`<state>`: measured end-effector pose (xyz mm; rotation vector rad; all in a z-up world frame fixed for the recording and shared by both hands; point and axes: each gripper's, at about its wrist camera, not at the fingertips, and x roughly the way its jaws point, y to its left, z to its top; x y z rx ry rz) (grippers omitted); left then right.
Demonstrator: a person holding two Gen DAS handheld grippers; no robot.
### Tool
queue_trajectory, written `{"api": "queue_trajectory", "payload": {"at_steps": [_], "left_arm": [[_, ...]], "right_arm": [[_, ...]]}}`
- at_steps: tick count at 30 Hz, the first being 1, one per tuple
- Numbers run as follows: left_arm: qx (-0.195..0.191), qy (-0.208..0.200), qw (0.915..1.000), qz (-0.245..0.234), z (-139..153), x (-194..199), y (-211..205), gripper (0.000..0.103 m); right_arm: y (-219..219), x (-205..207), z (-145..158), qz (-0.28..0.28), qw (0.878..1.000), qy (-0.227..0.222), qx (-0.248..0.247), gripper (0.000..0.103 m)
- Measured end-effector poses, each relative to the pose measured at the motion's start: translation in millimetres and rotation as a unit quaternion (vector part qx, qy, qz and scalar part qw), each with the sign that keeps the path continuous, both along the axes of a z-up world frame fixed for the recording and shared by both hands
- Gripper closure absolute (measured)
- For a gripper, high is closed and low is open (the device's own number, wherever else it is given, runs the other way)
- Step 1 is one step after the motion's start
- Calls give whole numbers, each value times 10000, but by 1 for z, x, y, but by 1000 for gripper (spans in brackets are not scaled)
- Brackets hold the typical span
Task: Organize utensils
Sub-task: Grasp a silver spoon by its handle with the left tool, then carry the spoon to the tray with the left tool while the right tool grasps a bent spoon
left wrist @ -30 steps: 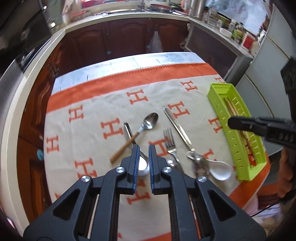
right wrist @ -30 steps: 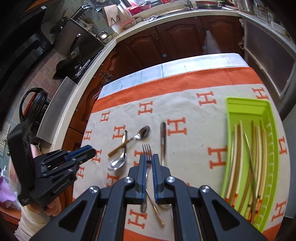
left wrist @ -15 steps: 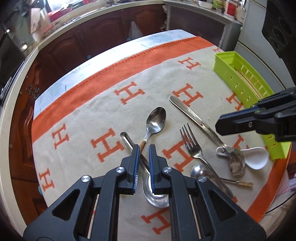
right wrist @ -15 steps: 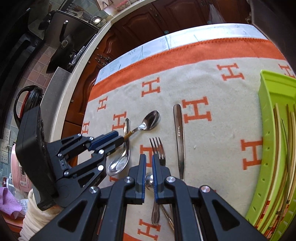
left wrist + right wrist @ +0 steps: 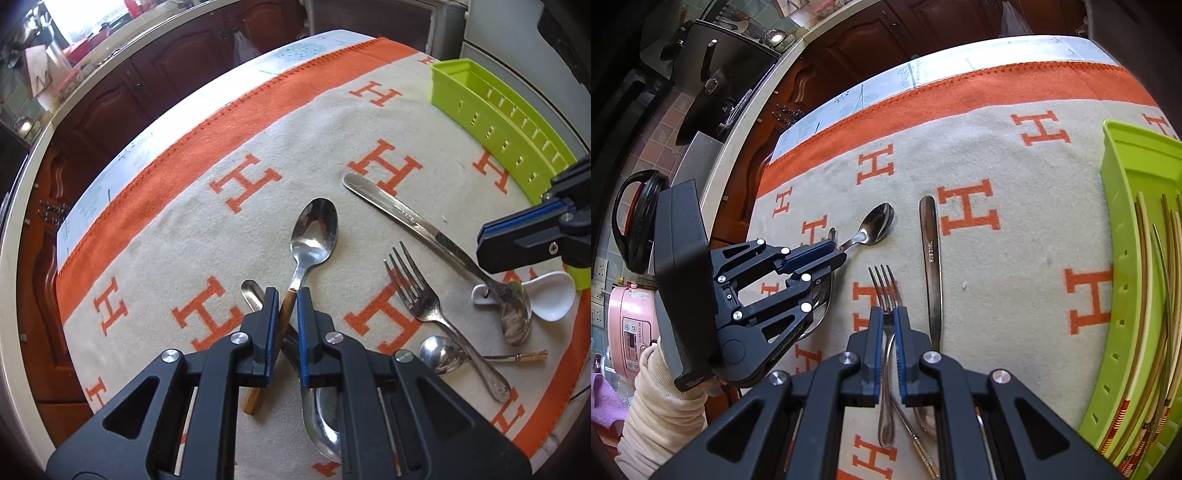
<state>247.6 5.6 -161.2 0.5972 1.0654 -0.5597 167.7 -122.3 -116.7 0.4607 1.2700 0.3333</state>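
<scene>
1. Both grippers have been lowered toward the cloth (image 5: 207, 236) on the table, and the left gripper (image 5: 287, 295) has been rolled a little.
2. The left gripper is now placed over the wooden handle of a spoon (image 5: 314, 229). The handle is seen in the narrow gap between the fingers, which are almost closed and hold nothing.
3. The right gripper (image 5: 889, 314) is placed over the fork (image 5: 886, 288). Its fingers are also almost closed, and nothing is held by them.
4. It is judged that the approach is nearly finished. The fingers must be opened before either utensil can be gripped.
5. All loose utensils are still on the cloth. Only chopsticks (image 5: 1145, 277) are seen in the green tray (image 5: 1115, 258), which stands at the right edge of the cloth, well apart from the spoon.
6. Only in the left view is it shown that the spoon lies across a larger spoon (image 5: 325, 424), and that a white spoon (image 5: 550, 295) lies near the tray.
7. Only in the right view are the inside of the tray and the sleeve (image 5: 653, 417) behind the left gripper shown. Whether the left fingers touch the spoon cannot be told.
</scene>
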Motion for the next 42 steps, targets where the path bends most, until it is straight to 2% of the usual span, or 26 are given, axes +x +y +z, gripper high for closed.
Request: {"api": "queue_trajectory", "payload": {"at_steps": [6, 14, 18, 24, 29, 30, 32, 36, 42], "left_arm": [[361, -36, 9985, -403, -7, -6, -11, 96], [486, 24, 9983, -322, -9, 0, -18, 98], [232, 258, 9989, 329, -6, 9, -11, 99], [-441, 465, 9901, 1252, 19, 13, 18, 99], [-774, 470, 9771, 1927, 40, -1, 48, 99], [-855, 451, 9737, 2065, 43, -5, 56, 99], [-1001, 425, 9659, 2349, 48, -13, 71, 99], [-1220, 262, 9481, 2924, 53, -38, 105, 99], [-1502, 101, 9148, 3748, 44, -72, 143, 99]], "right_arm": [[0, -1, -1, 8, 10000, -11, 1, 97], [-4, -3, -4, -54, 10000, 27, 68, 97], [-1, -4, -2, -2, 10000, -7, 83, 97], [11, -3, -4, 146, 9997, 48, 184, 97], [29, -2, -7, 369, 9988, 83, 306, 96], [32, 0, -8, 396, 9986, 93, 324, 94], [39, 2, -11, 436, 9985, 97, 326, 83], [50, 7, -21, 486, 9983, 179, 275, 82], [61, 9, -35, 514, 9982, 274, 166, 82]]}}
